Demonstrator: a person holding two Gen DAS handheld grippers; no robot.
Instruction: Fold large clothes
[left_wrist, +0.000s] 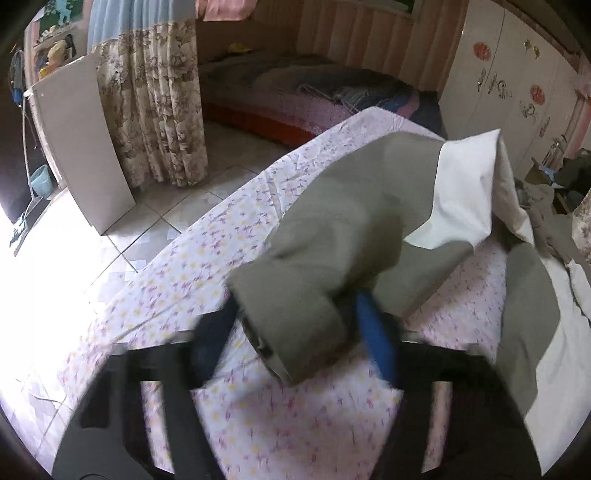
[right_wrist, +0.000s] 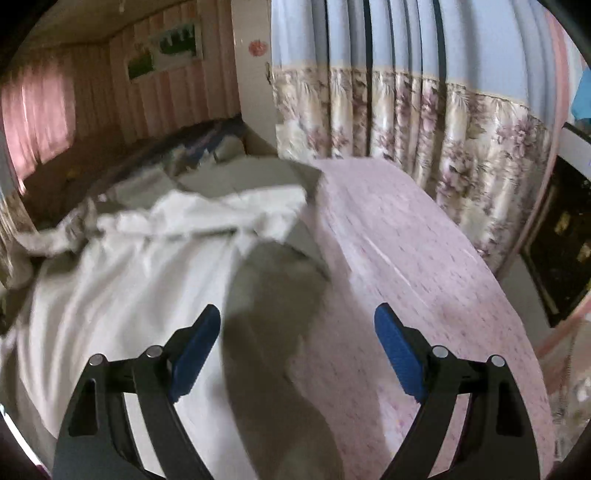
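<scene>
- Left gripper (left_wrist: 295, 325): fingers clamped on the olive sleeve (left_wrist: 332, 236), lifted off the bed sheet (left_wrist: 184, 266).
- Right gripper (right_wrist: 297, 343): fingers apart, empty.
- Garment (right_wrist: 122, 273) largely unfolded; folding barely begun.

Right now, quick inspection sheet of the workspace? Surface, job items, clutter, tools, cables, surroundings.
Surface: bed sheet with a small floral print, lightly wrinkled.
Job's things: olive and white garment, olive sleeve end lifted off the sheet, the rest spread and rumpled.
Clutter: heap of clothes at the far bed edge.
Tools: left tool closed on the sleeve end; right tool open, over the garment, holding nothing.
Cables: nothing seen for certain.
Surroundings: floral curtain, tiled floor, leaning board, second bed, wardrobe, teal basket.
</scene>
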